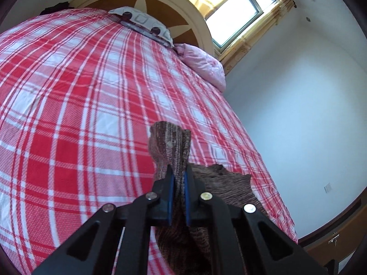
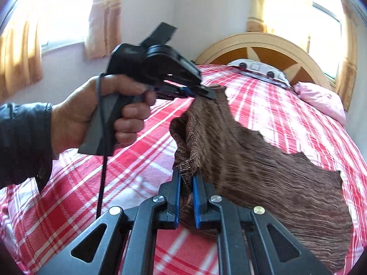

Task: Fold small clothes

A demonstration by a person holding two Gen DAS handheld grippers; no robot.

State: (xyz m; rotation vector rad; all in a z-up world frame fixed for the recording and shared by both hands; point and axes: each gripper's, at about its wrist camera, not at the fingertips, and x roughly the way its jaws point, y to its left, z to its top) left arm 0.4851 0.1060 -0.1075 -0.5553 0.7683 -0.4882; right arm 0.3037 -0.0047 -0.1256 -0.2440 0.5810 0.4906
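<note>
The brown knit garment is clamped by both the left gripper and right gripper. If the bunched edge is gripped thinly, it could slip onto the plaid bedspread.

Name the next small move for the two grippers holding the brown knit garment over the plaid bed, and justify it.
Probably carry both held edges across and lower them onto the lying part. The left gripper and right gripper each pinch the brown garment, lifted at that side while the rest lies on the bed.

You face a bed under red plaid — arched headboard behind, bright window with gold curtains, pale walls.
</note>
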